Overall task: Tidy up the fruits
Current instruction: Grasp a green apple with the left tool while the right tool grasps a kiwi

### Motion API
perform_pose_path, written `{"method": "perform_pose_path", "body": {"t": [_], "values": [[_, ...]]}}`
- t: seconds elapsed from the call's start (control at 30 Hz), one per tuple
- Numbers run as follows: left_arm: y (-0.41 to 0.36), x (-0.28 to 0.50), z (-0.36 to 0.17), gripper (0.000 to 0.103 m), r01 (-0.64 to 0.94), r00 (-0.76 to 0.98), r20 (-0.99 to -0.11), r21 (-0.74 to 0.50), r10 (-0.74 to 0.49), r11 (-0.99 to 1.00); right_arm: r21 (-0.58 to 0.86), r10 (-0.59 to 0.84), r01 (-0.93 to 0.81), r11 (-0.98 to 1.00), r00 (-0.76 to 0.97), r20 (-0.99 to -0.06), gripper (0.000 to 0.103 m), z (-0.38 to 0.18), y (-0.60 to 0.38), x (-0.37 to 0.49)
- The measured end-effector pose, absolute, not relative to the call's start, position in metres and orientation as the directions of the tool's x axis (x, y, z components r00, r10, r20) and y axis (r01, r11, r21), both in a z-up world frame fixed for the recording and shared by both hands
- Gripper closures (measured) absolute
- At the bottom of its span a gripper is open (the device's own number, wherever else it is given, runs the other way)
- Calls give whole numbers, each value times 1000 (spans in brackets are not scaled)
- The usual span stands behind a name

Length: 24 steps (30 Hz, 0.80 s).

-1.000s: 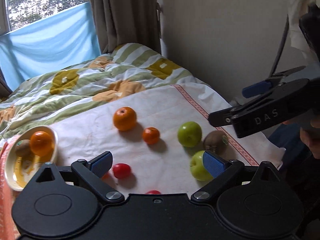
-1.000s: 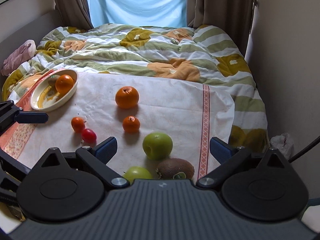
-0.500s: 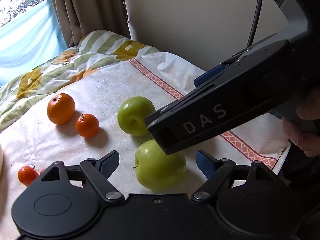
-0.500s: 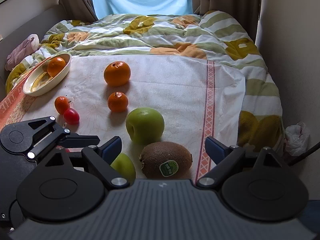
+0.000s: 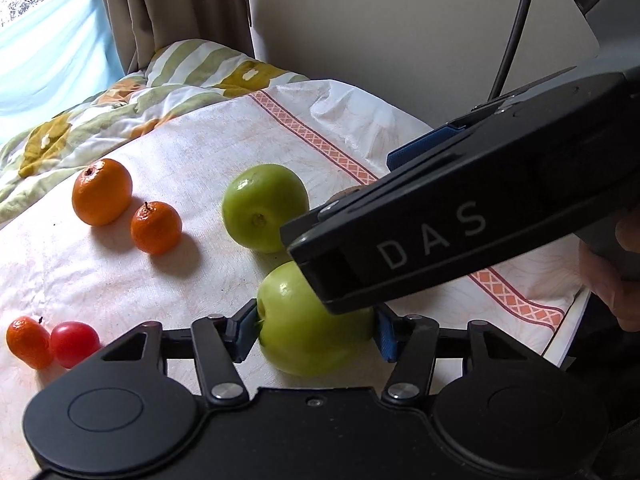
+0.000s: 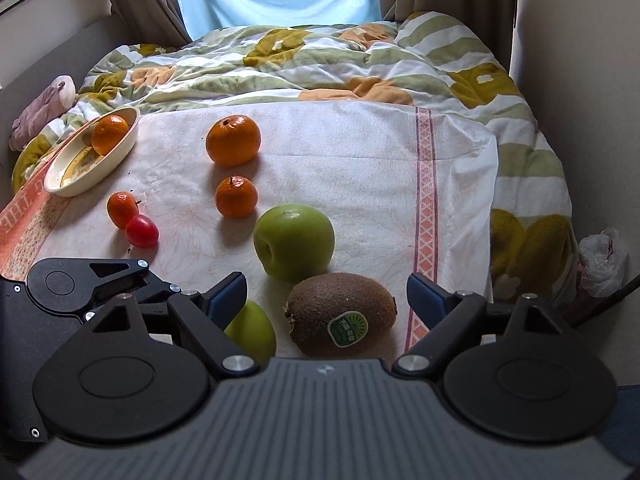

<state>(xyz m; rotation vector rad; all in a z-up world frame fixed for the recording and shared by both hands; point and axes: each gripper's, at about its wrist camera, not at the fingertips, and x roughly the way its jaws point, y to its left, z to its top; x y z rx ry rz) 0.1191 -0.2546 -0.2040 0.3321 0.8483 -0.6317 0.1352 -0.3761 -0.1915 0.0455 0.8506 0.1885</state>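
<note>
Left wrist view: left gripper (image 5: 316, 330) – its jaws have just been closing and its blue pads now press both sides of the near green apple (image 5: 308, 328), which sits on the white cloth (image 5: 200, 152) near the front edge, stem pointing toward the left pad.
Right gripper (image 6: 326, 294) – jaws spread wide, nothing clamped. Kiwi (image 6: 342, 314) lies between its fingers, untouched, long axis crosswise from finger to finger, label sticker facing the camera, just beside the cloth's red-patterned right border.
Second green apple (image 6: 294, 236) – just behind the kiwi, stem hollow turned toward the front left.
Small orange (image 6: 236, 196) and large orange (image 6: 233, 140) – mid-cloth, in a line running toward the far edge.
Tiny orange (image 6: 122, 209) touching a red tomato (image 6: 141, 231) – left side.
Bowl (image 6: 116, 152) – far left corner, tilted, holding another orange (image 6: 110, 134).
</note>
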Motion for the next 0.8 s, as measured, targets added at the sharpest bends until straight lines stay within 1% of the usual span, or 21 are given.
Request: {"method": "perform_pose_path", "body": {"t": [0.27,0.53,0.63,0.73,0.8], "values": [[-246,116,-201,42,616,513,-783,51,-351,786,125,167,-111,986,635,-754,8,-196,-372,138],[-235,116,-200,42,589,528,-785,64,-325,805,56,116,-114,992,626,-771,14,-209,-367,141],[-233,115,-199,42,588,534,-781,69,-323,806,48,112,-120,992,610,-784,14,-214,-368,143],[-233,115,-198,42,588,537,-780,73,-322,805,34,112,-140,990,604,-789,21,-218,-367,144],[-233,115,-197,42,586,540,-778,74,-321,807,24,109,-148,989,605,-789,22,-220,-366,144]]}}
